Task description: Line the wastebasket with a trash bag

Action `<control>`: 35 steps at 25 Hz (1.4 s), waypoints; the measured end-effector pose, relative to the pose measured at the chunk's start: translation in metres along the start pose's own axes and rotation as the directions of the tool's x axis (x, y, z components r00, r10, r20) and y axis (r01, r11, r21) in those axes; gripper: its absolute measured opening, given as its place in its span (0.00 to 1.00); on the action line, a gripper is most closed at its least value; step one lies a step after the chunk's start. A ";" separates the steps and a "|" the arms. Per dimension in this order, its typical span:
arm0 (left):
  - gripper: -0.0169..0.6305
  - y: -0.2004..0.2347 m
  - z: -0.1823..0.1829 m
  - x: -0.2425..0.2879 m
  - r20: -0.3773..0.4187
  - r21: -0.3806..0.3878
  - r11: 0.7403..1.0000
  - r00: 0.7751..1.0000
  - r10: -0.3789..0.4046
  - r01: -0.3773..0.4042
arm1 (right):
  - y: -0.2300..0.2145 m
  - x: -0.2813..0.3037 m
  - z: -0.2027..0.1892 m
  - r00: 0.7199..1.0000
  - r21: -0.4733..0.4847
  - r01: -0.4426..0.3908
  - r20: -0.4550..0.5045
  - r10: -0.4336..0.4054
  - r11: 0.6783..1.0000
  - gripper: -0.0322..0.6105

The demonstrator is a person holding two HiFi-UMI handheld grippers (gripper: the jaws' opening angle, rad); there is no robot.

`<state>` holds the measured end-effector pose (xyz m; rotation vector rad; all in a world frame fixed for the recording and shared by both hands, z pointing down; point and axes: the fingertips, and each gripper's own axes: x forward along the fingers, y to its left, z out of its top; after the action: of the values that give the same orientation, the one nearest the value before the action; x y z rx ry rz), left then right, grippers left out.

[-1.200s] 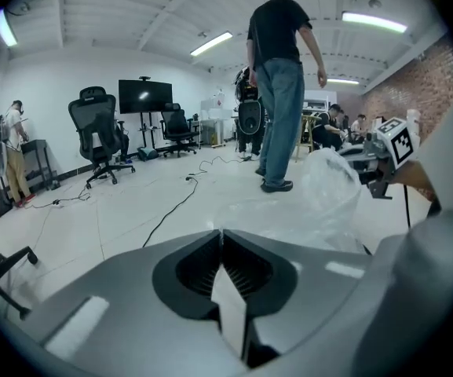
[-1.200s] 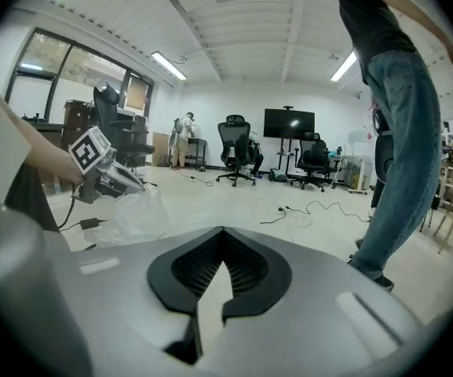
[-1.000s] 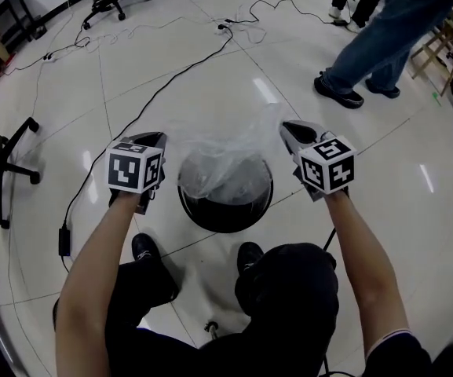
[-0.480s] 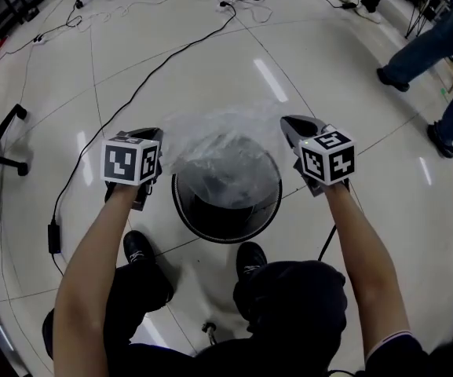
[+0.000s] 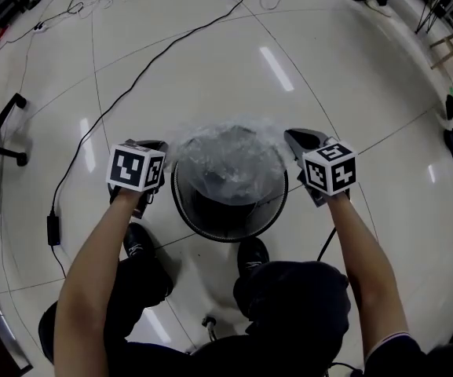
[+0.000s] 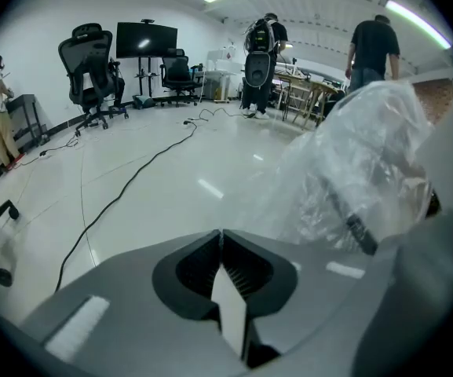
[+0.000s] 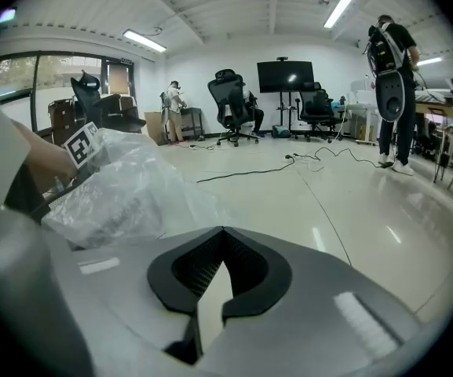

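Your left gripper and right gripper sit on opposite sides of wastebasket, so trash bag spreads wide across mouth, probably ready to fold over rim. Both claws pressed together at tips; I judge each pinches bag edge, though film too thin to see there. Bag lies over basket top, not yet tucked round rim. Count: one wastebasket, one bag, two grippers

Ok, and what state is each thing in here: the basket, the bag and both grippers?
Wastebasket: upright on the floor, mouth partly covered.
Trash bag: stretched across the basket's mouth, with the near side of the rim uncovered.
Left gripper: shut, apparently on the bag's edge.
Right gripper: shut, apparently on the bag's opposite edge.
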<state>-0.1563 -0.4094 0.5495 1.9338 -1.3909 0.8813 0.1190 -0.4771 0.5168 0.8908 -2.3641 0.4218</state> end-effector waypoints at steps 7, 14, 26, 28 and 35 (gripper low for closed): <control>0.05 0.000 -0.030 -0.005 -0.036 -0.018 1.000 0.999 -0.011 0.010 | 0.007 -0.010 -0.032 0.999 0.031 0.010 -0.035 -0.009 0.999 0.05; 0.05 -0.005 -0.043 -0.018 -0.038 -0.022 0.999 0.998 -0.048 0.047 | 0.014 -0.024 -0.039 0.999 0.034 0.021 -0.038 -0.020 0.999 0.05; 0.28 -0.004 -0.018 -0.079 0.069 0.011 0.997 0.995 -0.078 0.077 | 0.017 -0.079 0.009 0.995 0.048 0.019 0.096 -0.024 0.999 0.21; 0.28 -0.004 -0.018 -0.091 0.073 0.031 0.996 0.994 -0.081 0.079 | 0.018 -0.087 0.024 0.990 0.061 0.023 0.137 -0.032 0.998 0.21; 0.28 -0.010 0.028 -0.122 0.225 0.067 0.994 0.969 -0.098 0.085 | 0.042 -0.064 0.078 0.987 -0.011 -0.049 0.150 0.050 0.999 0.22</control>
<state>-0.1708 -0.3595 0.4348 2.1801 -1.4034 0.6781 0.0986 -0.4511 0.4124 0.8901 -2.5281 0.3766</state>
